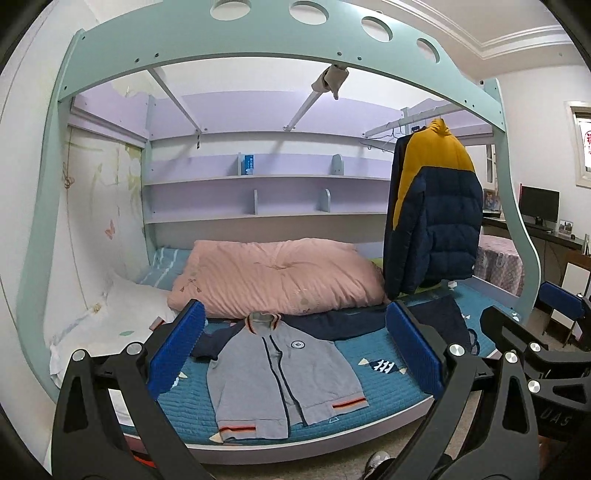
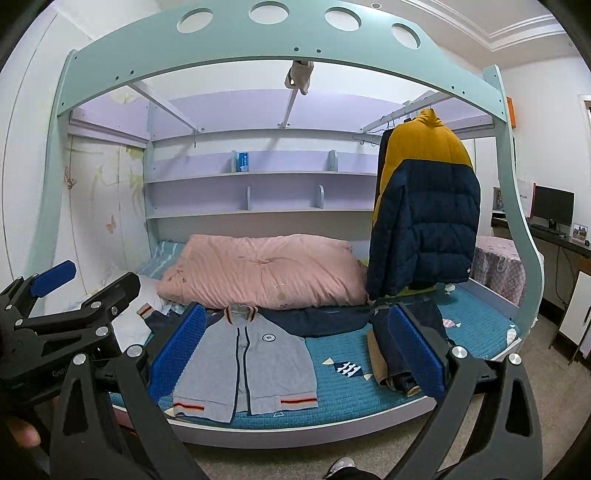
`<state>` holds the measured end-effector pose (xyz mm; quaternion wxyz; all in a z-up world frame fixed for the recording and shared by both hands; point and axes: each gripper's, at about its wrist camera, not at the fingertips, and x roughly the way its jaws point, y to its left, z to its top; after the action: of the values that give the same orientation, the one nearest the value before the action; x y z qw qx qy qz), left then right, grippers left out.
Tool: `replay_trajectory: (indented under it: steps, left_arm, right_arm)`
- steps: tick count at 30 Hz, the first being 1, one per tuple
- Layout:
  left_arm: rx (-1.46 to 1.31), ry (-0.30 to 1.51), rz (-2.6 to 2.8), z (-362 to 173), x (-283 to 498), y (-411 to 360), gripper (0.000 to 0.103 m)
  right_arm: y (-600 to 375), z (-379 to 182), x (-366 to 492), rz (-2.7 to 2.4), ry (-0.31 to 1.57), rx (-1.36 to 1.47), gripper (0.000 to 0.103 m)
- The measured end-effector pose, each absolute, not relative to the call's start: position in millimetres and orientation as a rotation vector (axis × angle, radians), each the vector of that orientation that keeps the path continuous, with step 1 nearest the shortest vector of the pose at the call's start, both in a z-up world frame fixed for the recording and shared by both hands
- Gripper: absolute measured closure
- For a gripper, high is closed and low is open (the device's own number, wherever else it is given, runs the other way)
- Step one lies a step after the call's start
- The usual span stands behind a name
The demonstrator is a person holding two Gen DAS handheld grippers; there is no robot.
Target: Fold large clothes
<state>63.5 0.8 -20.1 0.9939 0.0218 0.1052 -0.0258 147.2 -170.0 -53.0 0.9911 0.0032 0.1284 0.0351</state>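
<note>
Bunk-bed mattress (image 1: 369, 384) ahead of both wide-apart, empty grippers, left gripper (image 1: 295, 350) and right gripper (image 2: 299, 350), carries an unfolded grey jacket (image 1: 280, 373); folding seems unstarted.

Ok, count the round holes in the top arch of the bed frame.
4, in a row along the teal arch: leftmost, second, third, rightmost. None seems hidden in the right wrist view.

Left tool (image 1: 295, 347) jaws spread wide, right tool (image 2: 299, 347) likewise, side by side
</note>
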Motion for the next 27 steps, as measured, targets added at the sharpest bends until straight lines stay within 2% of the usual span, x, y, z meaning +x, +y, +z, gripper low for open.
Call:
replay_trajectory:
  steps: [27]
  left_arm:
    - [0.05,0.212,-0.042,-15.4,67.6,-2.3,0.005]
  right_arm:
    - [-172.2,-52.6,146.9,0.071,0.258,0.008,0.008]
